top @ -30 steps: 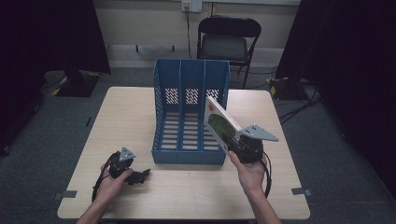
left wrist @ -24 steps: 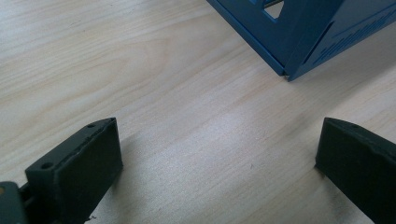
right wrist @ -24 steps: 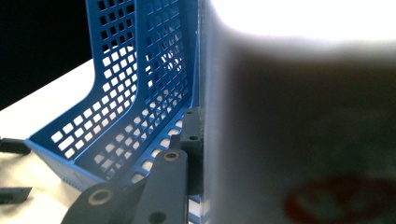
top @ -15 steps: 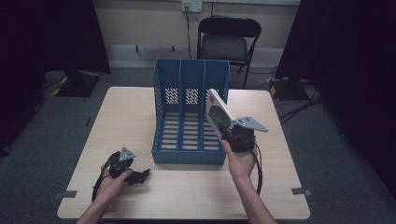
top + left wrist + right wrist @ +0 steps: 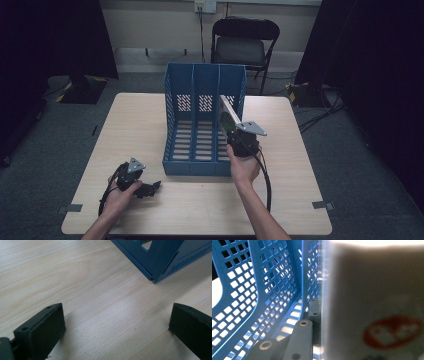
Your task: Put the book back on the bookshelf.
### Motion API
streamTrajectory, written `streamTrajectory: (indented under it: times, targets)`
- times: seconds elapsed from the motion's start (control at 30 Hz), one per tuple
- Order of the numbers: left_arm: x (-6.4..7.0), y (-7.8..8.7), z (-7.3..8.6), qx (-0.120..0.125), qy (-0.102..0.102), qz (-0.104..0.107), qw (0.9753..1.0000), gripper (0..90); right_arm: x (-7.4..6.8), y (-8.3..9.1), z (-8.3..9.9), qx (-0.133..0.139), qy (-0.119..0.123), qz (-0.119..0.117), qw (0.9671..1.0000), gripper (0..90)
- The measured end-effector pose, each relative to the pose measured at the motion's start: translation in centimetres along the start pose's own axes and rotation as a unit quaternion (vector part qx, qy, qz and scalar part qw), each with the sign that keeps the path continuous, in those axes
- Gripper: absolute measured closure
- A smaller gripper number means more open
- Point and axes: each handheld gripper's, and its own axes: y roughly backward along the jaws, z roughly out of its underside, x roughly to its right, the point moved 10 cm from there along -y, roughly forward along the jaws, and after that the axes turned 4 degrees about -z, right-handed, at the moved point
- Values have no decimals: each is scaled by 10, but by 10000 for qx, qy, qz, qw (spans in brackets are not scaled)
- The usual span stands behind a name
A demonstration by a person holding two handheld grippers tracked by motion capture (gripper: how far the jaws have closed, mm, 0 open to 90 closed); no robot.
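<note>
A blue three-slot file rack [image 5: 202, 120] stands in the middle of the table, open toward me. My right gripper [image 5: 235, 131] is shut on a thin book or booklet [image 5: 227, 116] with a white and green cover, held upright on edge over the rack's rightmost slot. In the right gripper view the booklet's pale cover [image 5: 372, 302] with a red logo sits close against the camera, beside the rack's perforated blue wall [image 5: 257, 295]. My left gripper [image 5: 150, 188] rests on the table near the front left, open, with bare wood between its jaws and the rack's corner [image 5: 160, 267] ahead.
The wooden table [image 5: 310, 165] has bare room to the left, right and front of the rack. A black folding chair [image 5: 242, 45] stands behind the table's far edge. Cables lie on the floor at the right.
My right gripper has carried the booklet leftward and forward, from beside the rack's right front to over its rightmost slot, turning it more upright. The left gripper has not moved.
</note>
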Motion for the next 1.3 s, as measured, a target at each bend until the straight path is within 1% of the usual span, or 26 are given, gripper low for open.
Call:
streamTrajectory:
  times: [0.07,0.13,0.2,0.3,0.33,0.47,0.5,0.57,0.63,0.7,0.8,0.93,1.07,1.27,1.3]
  targets:
    - [0,0,0,13,26,1,10000,0,-2,-4,2,15,12,47,10000,763]
    - [0,0,0,-1,1,-1,10000,0,-3,-6,4,73,-46,87,9999,763]
    - [0,0,0,15,22,2,10000,0,-4,-9,7,89,-26,113,9999,763]
    - [0,0,0,-1,-2,-1,10000,0,-2,-13,17,-63,-54,105,9999,762]
    - [0,0,0,15,24,1,10000,0,-2,-14,19,-100,-81,86,9999,763]
    - [0,0,0,12,26,1,10000,0,2,-19,29,-230,-154,88,9996,763]
    - [0,0,0,9,25,3,10000,0,3,-19,31,-259,-176,56,9995,762]
    - [0,0,0,11,32,-3,10000,0,5,-21,34,-302,-226,77,9993,762]
    - [0,0,0,12,28,0,10000,0,7,-21,36,-287,-301,44,9991,762]
    - [0,0,0,13,26,2,10000,0,9,-22,37,-301,-267,73,9992,762]
    - [0,0,0,2,2,0,10000,0,11,-22,38,-333,-267,88,9990,762]
    - [0,0,0,13,19,0,10000,0,13,-25,42,-416,-263,119,9987,762]
    - [0,0,0,0,4,-4,10000,0,14,-25,46,-441,-252,118,9986,761]
    - [0,0,0,13,18,2,10000,0,14,-24,48,-491,-245,49,9985,755]
    - [0,0,0,-2,-2,3,10000,0,14,-24,48,-497,-231,77,9985,754]
